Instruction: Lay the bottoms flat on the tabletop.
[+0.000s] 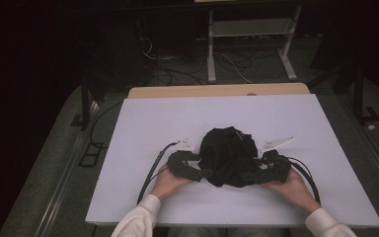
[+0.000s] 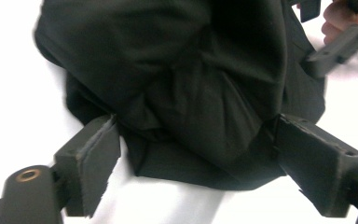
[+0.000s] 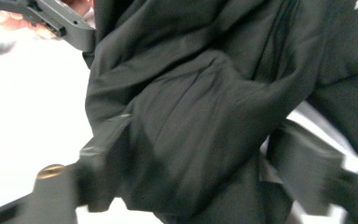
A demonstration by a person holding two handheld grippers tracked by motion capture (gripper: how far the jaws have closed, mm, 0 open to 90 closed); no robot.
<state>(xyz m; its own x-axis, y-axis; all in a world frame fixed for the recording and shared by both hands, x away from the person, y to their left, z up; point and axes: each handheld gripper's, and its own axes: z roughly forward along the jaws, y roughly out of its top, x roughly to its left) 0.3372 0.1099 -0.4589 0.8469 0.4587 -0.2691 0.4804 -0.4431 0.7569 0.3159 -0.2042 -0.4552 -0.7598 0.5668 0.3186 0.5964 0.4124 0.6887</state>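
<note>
A crumpled black garment [image 1: 229, 155] lies bunched in a heap on the white board [image 1: 153, 123], near its front middle. My left gripper [image 1: 205, 173] meets the heap's left side and my right gripper [image 1: 254, 177] its right side, each held in a hand. In the left gripper view, the left gripper [image 2: 198, 144] stands open around a bulge of the cloth [image 2: 177, 84], whose folds reach both pads. In the right gripper view, blurred, the right gripper [image 3: 191, 179] is open with the cloth [image 3: 191, 116] filling most of the gap; a strip of white shows beside one jaw.
Bare white board stretches left, right and behind the heap. A wooden table edge [image 1: 217, 90] runs along the board's far side. Beyond it, a metal frame [image 1: 249, 44] and loose cables [image 1: 177, 69] sit on the dark floor. Black cables [image 1: 150, 175] trail from both grippers.
</note>
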